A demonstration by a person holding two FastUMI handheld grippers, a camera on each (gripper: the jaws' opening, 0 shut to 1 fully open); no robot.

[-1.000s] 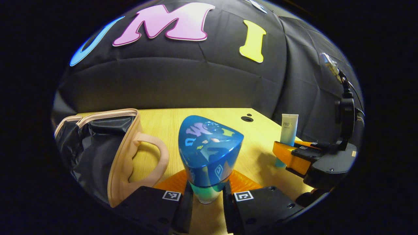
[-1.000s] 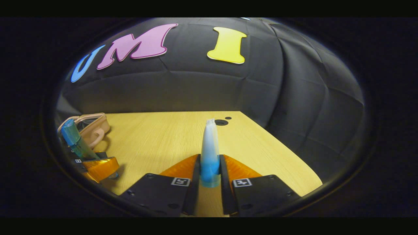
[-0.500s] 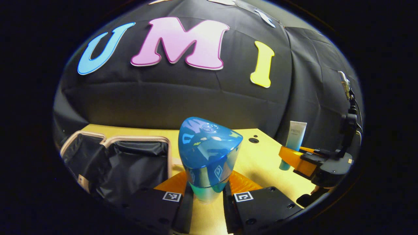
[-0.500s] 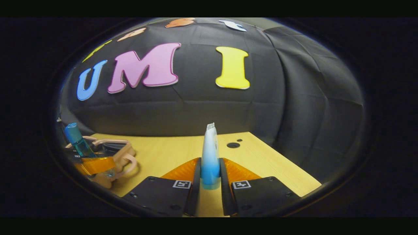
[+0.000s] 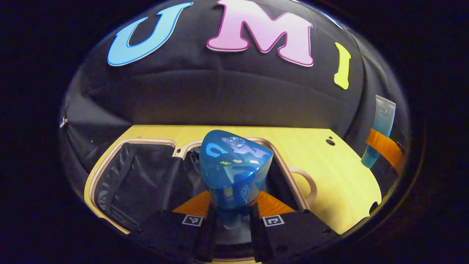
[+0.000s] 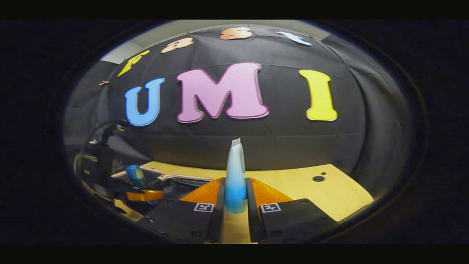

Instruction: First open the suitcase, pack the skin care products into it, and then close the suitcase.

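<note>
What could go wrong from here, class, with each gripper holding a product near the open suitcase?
1. The blue bottle is gripped low by the left gripper, so it might tip over the open suitcase.
2. The tube, pinched by the right gripper, could slip.

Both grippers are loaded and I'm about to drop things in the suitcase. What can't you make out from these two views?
- Bottle base, left gripper view: hidden between the left gripper's fingers.
- Suitcase near edge, left gripper view: hidden by the gripper body.
- Suitcase interior, right gripper view: dark, blocked by the left gripper.
- Tube cap end, right gripper view: clamped in the right gripper.
</note>
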